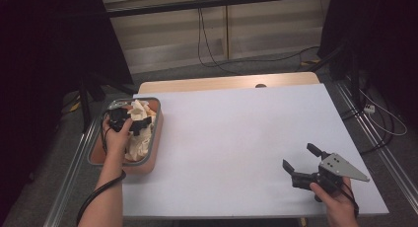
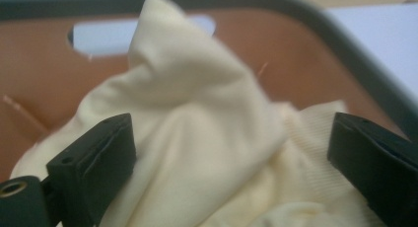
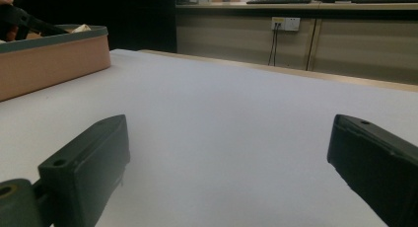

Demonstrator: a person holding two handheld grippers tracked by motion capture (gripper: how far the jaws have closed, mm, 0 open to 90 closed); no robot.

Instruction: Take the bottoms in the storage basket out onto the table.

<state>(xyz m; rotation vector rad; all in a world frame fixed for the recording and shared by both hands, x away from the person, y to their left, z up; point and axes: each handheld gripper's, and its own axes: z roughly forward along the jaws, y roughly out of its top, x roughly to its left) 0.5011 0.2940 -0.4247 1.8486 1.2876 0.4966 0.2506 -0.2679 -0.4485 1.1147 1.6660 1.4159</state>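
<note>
An orange-brown bin with a grey rim (image 1: 156,119) stands at the table's left edge, heaped with cream cloth (image 1: 139,110). My left gripper (image 1: 133,122) reaches down into the bin, open. In the left gripper view its jaws stand wide on either side of a raised fold of the cream cloth (image 2: 197,133), not closed on it. My right gripper (image 1: 301,156) hovers low over the white table top near the front right corner, open, with nothing between its jaws. In the right gripper view the bin (image 3: 49,59) stands far off at the upper left.
The white sheet (image 1: 231,133) covers most of the wooden table (image 1: 222,82). Black stands and cables line the floor on both sides. A wall socket (image 3: 285,23) with hanging cables sits beyond the table's far edge.
</note>
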